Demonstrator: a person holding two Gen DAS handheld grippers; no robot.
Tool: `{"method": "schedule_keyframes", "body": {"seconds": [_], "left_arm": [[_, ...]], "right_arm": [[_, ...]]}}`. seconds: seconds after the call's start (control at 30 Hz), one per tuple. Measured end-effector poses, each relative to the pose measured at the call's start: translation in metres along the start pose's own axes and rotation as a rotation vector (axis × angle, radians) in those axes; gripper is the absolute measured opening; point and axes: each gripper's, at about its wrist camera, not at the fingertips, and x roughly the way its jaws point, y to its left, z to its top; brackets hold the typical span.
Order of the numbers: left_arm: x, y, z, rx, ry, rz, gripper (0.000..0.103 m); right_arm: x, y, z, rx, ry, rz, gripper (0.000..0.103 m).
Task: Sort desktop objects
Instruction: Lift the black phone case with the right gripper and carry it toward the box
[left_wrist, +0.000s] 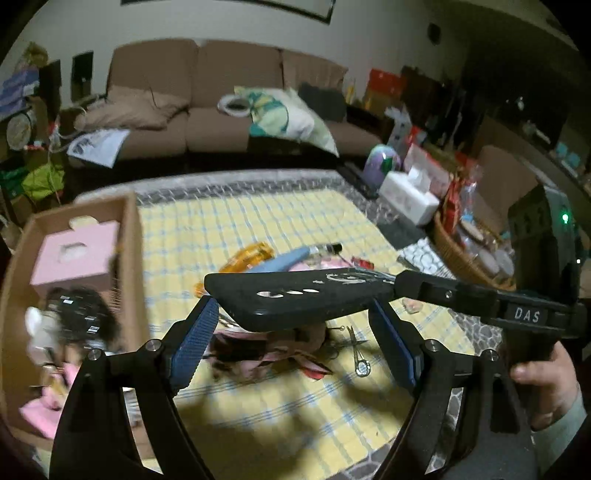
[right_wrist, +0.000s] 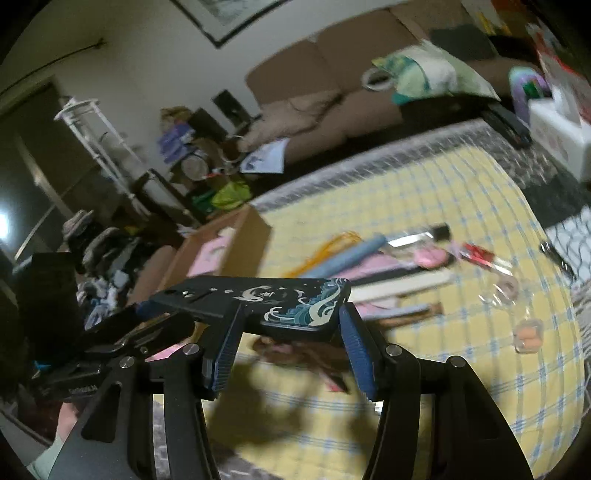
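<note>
A black phone case (left_wrist: 295, 299) with a white fish and blue wave print (right_wrist: 280, 302) is held in the air over the yellow checked cloth. My left gripper (left_wrist: 293, 317) is shut on one end of it and my right gripper (right_wrist: 290, 325) is shut on the other end. A cardboard box (left_wrist: 131, 258) at the left holds a pink box (left_wrist: 74, 258) and dark items. A pile of loose objects lies on the cloth: an orange packet (left_wrist: 251, 254), a blue tube (left_wrist: 284, 260), small scissors (left_wrist: 356, 350).
A white tissue box (left_wrist: 410, 195) and a wicker basket (left_wrist: 465, 258) of goods stand at the table's right. A brown sofa (left_wrist: 192, 110) with a pillow is behind. A small clear case with orange pieces (right_wrist: 528, 334) lies at the right.
</note>
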Motion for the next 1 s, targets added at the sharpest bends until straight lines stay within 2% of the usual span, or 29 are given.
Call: {"method": "schedule_keyframes", "body": {"seconds": [0.17, 0.23, 0.3, 0.43, 0.57, 0.73, 0.77, 0.83, 0.9, 1.0], "left_arm": [[-0.054, 0.037, 0.009, -0.029, -0.062, 0.033, 0.081], [-0.073, 0.059, 0.011, -0.052, -0.078, 0.008, 0.081], [-0.085, 0.077, 0.012, -0.064, -0.083, 0.006, 0.081], [-0.094, 0.129, 0.015, -0.089, -0.082, 0.089, 0.08], [-0.101, 0.186, -0.004, -0.195, -0.077, 0.097, 0.08], [-0.089, 0.228, -0.038, -0.254, -0.01, 0.147, 0.08], [-0.085, 0.231, -0.043, -0.265, 0.002, 0.147, 0.081], [-0.078, 0.237, -0.05, -0.287, 0.022, 0.134, 0.083], [-0.065, 0.239, -0.053, -0.3, 0.046, 0.12, 0.085], [-0.045, 0.235, -0.052, -0.28, 0.093, 0.129, 0.086]], "right_arm": [[0.005, 0.066, 0.017, -0.066, -0.003, 0.045, 0.056], [0.014, 0.086, 0.022, -0.074, 0.003, 0.074, 0.056], [0.031, 0.107, 0.024, -0.064, 0.028, 0.147, 0.056], [0.087, 0.158, 0.03, -0.135, 0.088, 0.134, 0.054], [0.119, 0.167, 0.027, -0.114, 0.121, 0.122, 0.054], [0.143, 0.16, 0.007, -0.176, 0.166, 0.008, 0.056], [0.145, 0.154, 0.005, -0.171, 0.172, -0.005, 0.056], [0.156, 0.144, -0.001, -0.161, 0.187, -0.065, 0.067], [0.163, 0.136, -0.005, -0.145, 0.199, -0.102, 0.072], [0.176, 0.126, -0.009, -0.107, 0.218, -0.111, 0.072]]}}
